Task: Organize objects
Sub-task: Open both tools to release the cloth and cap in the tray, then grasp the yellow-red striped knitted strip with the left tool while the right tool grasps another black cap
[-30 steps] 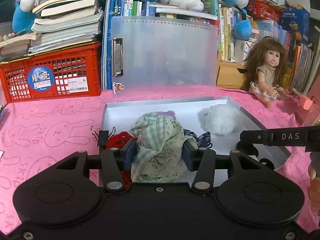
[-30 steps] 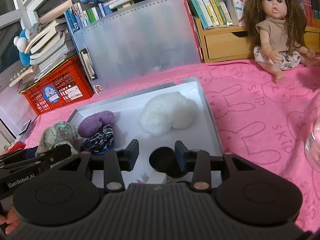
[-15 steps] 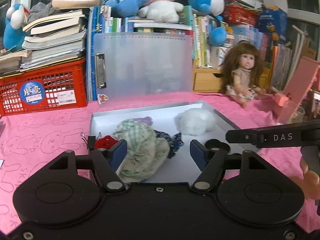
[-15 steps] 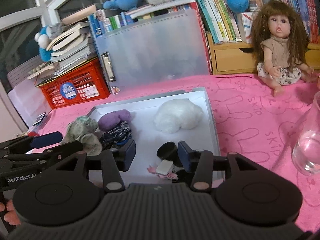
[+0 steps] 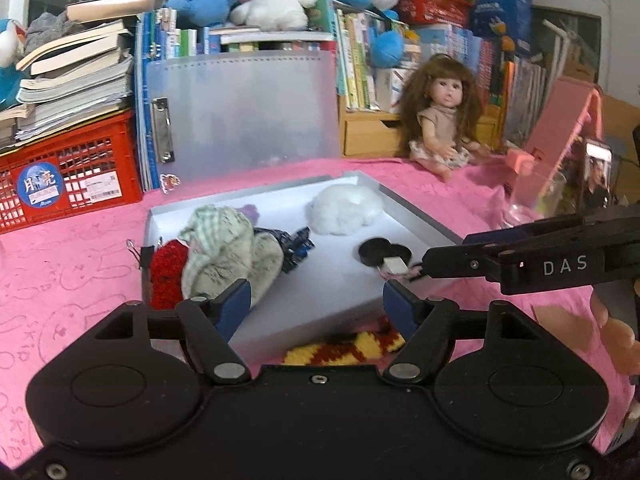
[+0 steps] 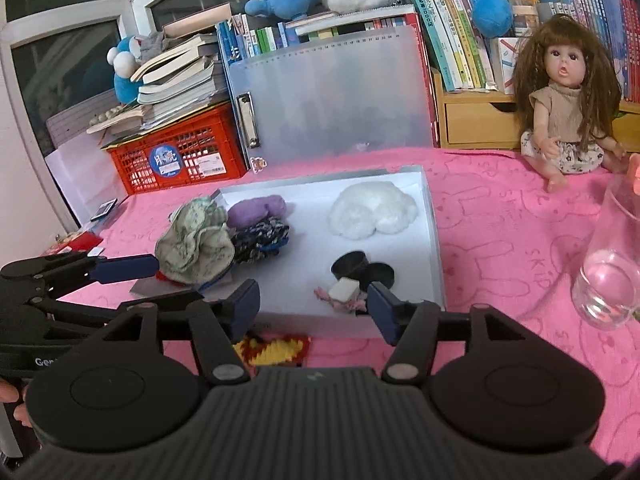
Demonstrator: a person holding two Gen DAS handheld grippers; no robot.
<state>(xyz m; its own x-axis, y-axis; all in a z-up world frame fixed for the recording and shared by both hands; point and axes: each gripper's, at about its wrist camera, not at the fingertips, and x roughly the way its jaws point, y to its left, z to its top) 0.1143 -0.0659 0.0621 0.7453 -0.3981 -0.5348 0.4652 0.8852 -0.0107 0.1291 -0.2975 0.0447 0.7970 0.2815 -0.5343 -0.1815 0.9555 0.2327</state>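
- The left gripper (image 5: 316, 300) has its blue-padded fingers (image 5: 234, 306) spread wide with nothing between them; it hovers over the near edge of the white tray (image 5: 416, 216).
- The right gripper (image 6: 312, 308) is likewise spread wide and holds nothing, its fingers (image 6: 382, 306) above the tray's near rim.
- Just beyond the left gripper, at the tray's near-left corner, lies a bundle of soft green-checked cloth (image 5: 224, 248), crumpled and rounded.
- A red knitted piece (image 5: 168, 272) sits at the cloth's left, against the tray's left wall.
- A dark blue patterned fabric roll (image 6: 260, 240) touches the cloth's right side; a purple woolly lump (image 6: 256, 210) lies just behind it.
- A fluffy white ball (image 6: 374, 214) rests at the far right of the tray.
- Two black round lids (image 6: 362, 270) and a small white block (image 6: 343, 290) sit near the tray's near-right edge.
- A yellow-and-red knitted piece (image 5: 344, 350) lies on the pink cloth table (image 6: 500, 240) in front of the tray.
- A clear glass (image 6: 612, 264) stands to the right.
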